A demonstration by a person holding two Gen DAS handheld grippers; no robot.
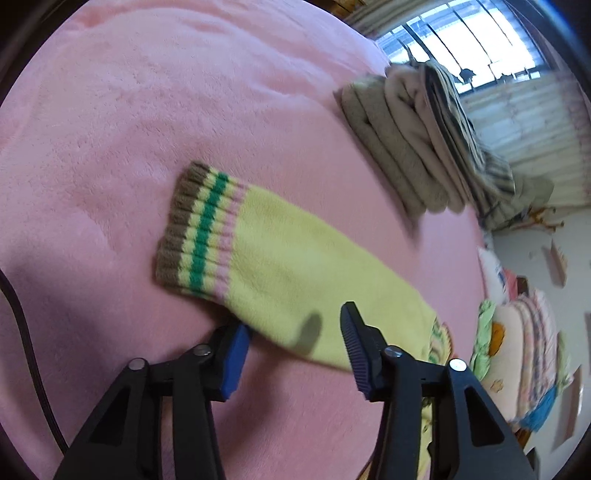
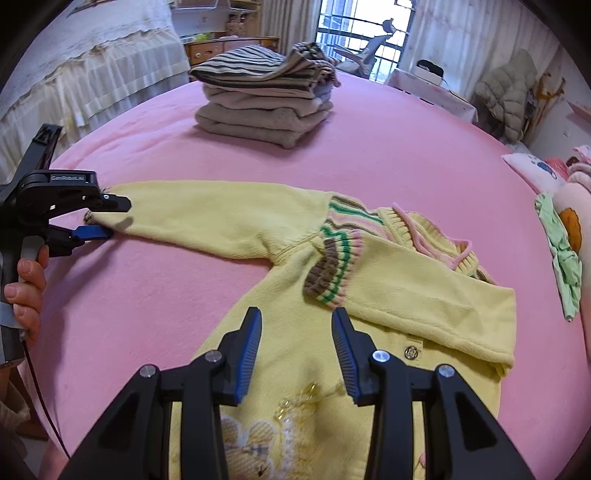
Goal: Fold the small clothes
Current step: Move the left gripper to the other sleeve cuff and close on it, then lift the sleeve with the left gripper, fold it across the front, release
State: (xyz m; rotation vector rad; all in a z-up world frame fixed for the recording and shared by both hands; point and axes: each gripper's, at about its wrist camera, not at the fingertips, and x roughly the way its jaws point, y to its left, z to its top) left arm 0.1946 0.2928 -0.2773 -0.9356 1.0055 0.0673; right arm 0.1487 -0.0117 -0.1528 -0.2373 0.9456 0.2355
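A small yellow knit sweater (image 2: 295,369) lies on the pink blanket (image 2: 388,166). One sleeve (image 2: 424,288) is folded across the chest, its striped cuff (image 2: 332,273) near the middle. The other sleeve (image 1: 295,266) stretches out flat, with its brown, green and pink striped cuff (image 1: 195,229) at the far end. My left gripper (image 1: 291,332) is open, its jaws straddling the edge of this sleeve; it also shows in the right wrist view (image 2: 110,218) at the cuff. My right gripper (image 2: 295,325) is open and empty above the sweater's body.
A stack of folded clothes (image 2: 262,110) sits at the far side of the bed, also in the left wrist view (image 1: 424,147). Pillows and a green garment (image 2: 561,251) lie at the right edge. A window (image 2: 362,33) and curtains are behind.
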